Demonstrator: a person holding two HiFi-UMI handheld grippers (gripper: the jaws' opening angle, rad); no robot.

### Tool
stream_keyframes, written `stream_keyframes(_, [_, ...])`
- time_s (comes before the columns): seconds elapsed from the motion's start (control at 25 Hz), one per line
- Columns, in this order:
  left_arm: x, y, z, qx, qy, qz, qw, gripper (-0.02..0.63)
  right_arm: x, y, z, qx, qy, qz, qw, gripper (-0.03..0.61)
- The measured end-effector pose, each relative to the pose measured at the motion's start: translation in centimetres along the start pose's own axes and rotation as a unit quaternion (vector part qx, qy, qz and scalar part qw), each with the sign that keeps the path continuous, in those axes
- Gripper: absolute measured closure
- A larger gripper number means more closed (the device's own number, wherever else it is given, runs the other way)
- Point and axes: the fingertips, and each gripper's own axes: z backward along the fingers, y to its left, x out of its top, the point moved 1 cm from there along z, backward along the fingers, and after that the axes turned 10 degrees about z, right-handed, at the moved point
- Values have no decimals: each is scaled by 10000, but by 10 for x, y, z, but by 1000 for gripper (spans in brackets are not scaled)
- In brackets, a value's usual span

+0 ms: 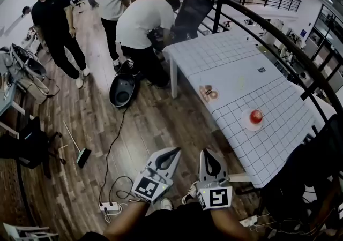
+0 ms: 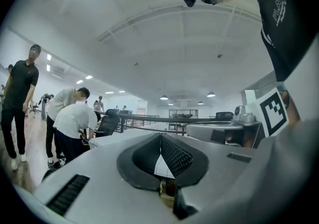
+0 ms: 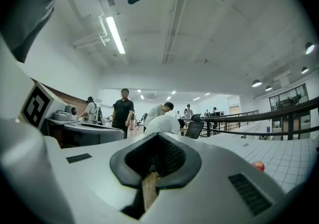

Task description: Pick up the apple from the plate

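A red apple (image 1: 256, 115) sits on a small white plate (image 1: 247, 124) on the white grid-patterned table (image 1: 278, 143), towards its right side. In the right gripper view the apple (image 3: 258, 166) shows small at the far right on the tabletop. Both grippers are held low in front of me, short of the table's near corner and well away from the apple. My left gripper (image 1: 173, 152) has its jaws together with nothing between them, as the left gripper view (image 2: 160, 137) shows. My right gripper (image 1: 207, 154) is likewise shut and empty (image 3: 158, 137).
A second small plate with food (image 1: 209, 93) lies near the table's left edge. A dark railing (image 1: 278, 31) runs behind the table. A person bends over (image 1: 142, 25) at the far corner beside an office chair (image 1: 192, 7). A power strip (image 1: 109, 206) and cable lie on the floor.
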Motion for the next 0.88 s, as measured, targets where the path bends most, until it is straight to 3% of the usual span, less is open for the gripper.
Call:
stream_keyframes(0.28, [1,1,-59,151,44,-73,9999,592,-8,-63,-16,40,-37,-74,10000,555])
stream_keyframes(0.88, [3,-11,-147,145,177,-299,9993,592,-39,-151,-33,-86,-46,-210,9997,555])
